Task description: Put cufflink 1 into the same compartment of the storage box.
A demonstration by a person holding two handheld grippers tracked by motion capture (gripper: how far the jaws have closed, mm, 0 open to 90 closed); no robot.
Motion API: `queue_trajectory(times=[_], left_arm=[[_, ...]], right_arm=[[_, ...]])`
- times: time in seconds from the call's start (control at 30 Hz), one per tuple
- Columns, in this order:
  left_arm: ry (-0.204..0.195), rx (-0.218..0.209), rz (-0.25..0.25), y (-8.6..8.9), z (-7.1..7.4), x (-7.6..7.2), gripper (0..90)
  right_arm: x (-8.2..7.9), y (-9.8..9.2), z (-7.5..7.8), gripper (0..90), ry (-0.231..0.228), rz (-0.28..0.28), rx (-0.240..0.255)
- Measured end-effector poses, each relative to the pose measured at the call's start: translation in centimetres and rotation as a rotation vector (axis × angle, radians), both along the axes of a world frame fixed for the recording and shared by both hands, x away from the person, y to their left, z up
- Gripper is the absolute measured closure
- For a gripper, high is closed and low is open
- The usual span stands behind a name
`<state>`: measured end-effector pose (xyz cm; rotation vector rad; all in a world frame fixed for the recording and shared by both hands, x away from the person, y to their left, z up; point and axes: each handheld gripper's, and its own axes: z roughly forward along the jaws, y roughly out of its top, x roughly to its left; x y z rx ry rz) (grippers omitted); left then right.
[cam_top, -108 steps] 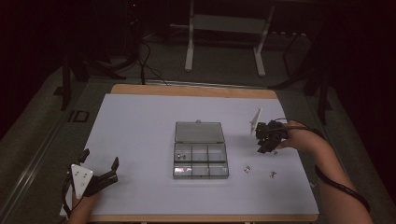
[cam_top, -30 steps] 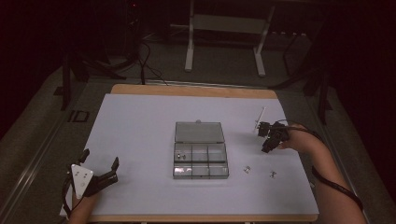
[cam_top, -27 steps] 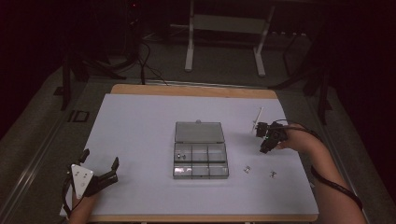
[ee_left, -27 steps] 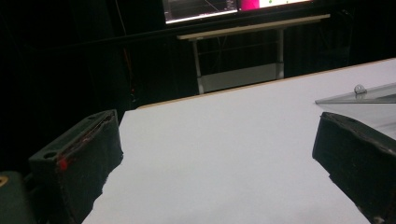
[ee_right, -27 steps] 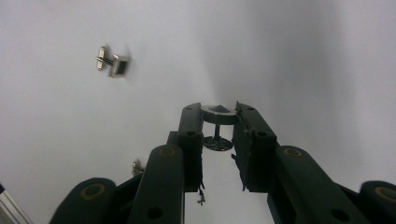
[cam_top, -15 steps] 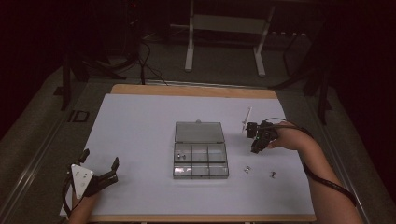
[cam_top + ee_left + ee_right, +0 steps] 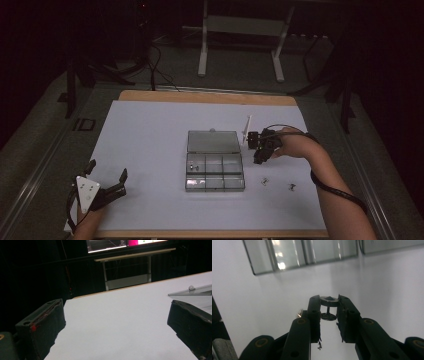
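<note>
A clear compartment box lies mid-table with its lid laid open behind it. My right gripper hovers just right of the box, shut on a small metal screw. In the right gripper view the round-headed screw sits pinched between the tips of the right gripper, above the white table and close to the box's wall. My left gripper rests at the near left of the table, open and with nothing in it. In its own view the left gripper has its jaws far apart, and the lid shows at the right.
Two small screws lie on the white tabletop right of the box. One compartment holds small parts. A wooden edge borders the far side, with a metal stand beyond it.
My right gripper has moved left with the screw, from the table's right side to beside the box. The left gripper has stayed in place.
</note>
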<state>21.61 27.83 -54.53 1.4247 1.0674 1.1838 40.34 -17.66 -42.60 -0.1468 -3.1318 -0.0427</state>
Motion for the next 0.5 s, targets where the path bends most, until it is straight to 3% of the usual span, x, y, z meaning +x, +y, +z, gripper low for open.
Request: queue_trajectory(times=[0.5], left_arm=[[0.0,0.0,-0.001,0.0,0.0,0.0,2.4]], right_arm=[[-1.0,5.6,0.5,73.2,0.002,0.129,0.006]])
